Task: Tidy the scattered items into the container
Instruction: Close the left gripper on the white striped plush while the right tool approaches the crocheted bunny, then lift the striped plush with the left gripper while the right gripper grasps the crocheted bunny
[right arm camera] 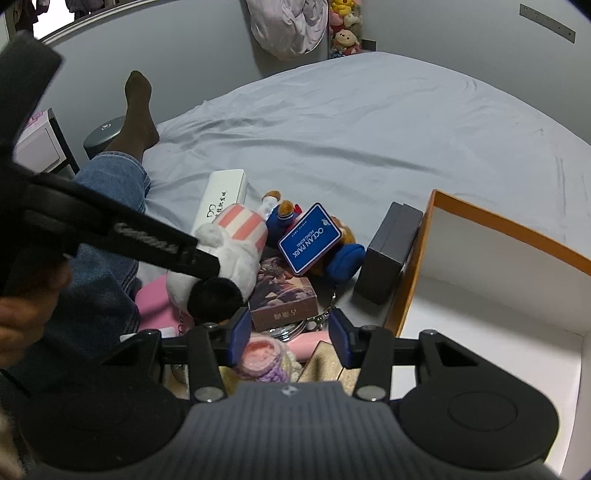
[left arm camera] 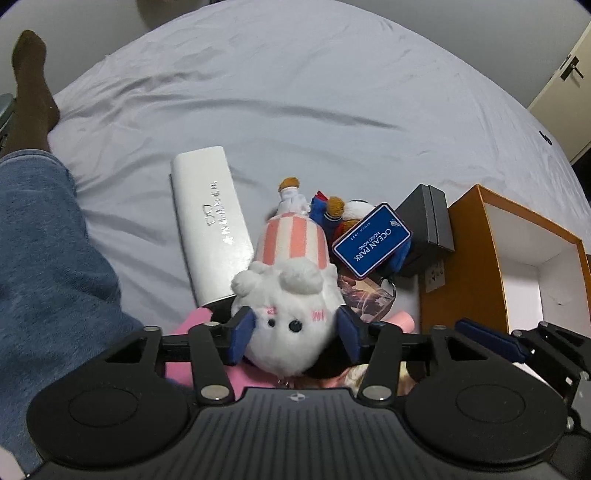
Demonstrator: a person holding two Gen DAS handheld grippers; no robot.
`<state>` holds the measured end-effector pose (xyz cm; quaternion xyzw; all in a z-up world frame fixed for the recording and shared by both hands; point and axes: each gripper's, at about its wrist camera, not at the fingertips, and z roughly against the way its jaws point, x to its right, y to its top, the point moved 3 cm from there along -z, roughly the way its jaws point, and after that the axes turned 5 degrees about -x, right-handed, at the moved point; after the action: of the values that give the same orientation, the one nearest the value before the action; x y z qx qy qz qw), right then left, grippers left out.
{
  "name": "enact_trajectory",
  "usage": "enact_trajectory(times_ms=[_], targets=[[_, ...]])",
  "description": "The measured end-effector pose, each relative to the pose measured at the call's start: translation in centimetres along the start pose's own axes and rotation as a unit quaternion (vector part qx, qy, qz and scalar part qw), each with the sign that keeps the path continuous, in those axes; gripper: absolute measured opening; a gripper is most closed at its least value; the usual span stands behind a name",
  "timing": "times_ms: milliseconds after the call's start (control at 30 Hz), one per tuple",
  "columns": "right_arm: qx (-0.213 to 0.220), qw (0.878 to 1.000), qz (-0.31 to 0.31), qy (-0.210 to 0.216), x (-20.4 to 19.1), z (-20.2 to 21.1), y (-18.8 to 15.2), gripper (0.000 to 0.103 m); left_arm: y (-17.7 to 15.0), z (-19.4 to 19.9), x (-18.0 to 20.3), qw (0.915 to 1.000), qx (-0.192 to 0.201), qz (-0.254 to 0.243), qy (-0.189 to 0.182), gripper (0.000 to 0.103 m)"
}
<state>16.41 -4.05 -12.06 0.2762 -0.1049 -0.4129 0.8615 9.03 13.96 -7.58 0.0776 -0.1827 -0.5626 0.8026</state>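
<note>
A white plush point(left arm camera: 291, 280) with a pink-striped body lies on the pile of items, its head between the blue pads of my left gripper point(left arm camera: 295, 334). The jaws stand wide and do not visibly squeeze it. My right gripper point(right arm camera: 288, 341) hovers open over a pink crocheted item point(right arm camera: 258, 354) and a brown box point(right arm camera: 284, 295), gripping nothing. The orange container point(left arm camera: 476, 258) point(right arm camera: 413, 266), white inside, stands at the right. Beside it lie a black box point(right arm camera: 391, 251), a bear plush point(right arm camera: 343, 254) with a blue Ocean Park tag point(right arm camera: 310, 238), and a long white case point(left arm camera: 210, 225).
Everything rests on a grey bedsheet point(left arm camera: 295, 92). A person's leg in blue jeans point(left arm camera: 44, 240) with a brown sock point(left arm camera: 31, 85) lies along the left. A door point(left arm camera: 565, 81) is at the far right. Soft toys point(right arm camera: 343, 29) hang by the far wall.
</note>
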Motion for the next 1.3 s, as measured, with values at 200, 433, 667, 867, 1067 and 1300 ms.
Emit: enact_trajectory(times_ms=[200,433,667,867,1067,1300], targets=[[-0.001,1.0,0.001,0.004,0.0,-0.3,-0.3,0.05,0.1,-1.4,-0.3,0.9999,-0.004,0.003,0.013,0.072],[0.002,1.0,0.002,0.005,-0.5,-0.3,-0.8,0.051,-0.5,-2.1,0.4,0.9992,0.011,-0.009,0.037,0.071],[0.008,1.0,0.012,-0.003,-0.9,0.1,-1.2,0.054,-1.4,-1.5,0.7,0.9981,0.033,-0.022,0.047,0.063],[0.011,1.0,0.019,-0.004,-1.2,0.5,-1.5,0.055,-2.3,0.0,1.4,0.9972,0.038,-0.042,0.048,0.061],[0.011,1.0,0.017,0.004,-1.3,0.8,-1.8,0.055,-2.8,1.8,1.6,0.9971,0.039,-0.054,0.035,0.06],[0.006,0.999,0.03,0.026,-2.1,1.3,-2.6,0.055,-3.3,3.7,1.7,0.9974,0.025,-0.067,0.011,0.06]])
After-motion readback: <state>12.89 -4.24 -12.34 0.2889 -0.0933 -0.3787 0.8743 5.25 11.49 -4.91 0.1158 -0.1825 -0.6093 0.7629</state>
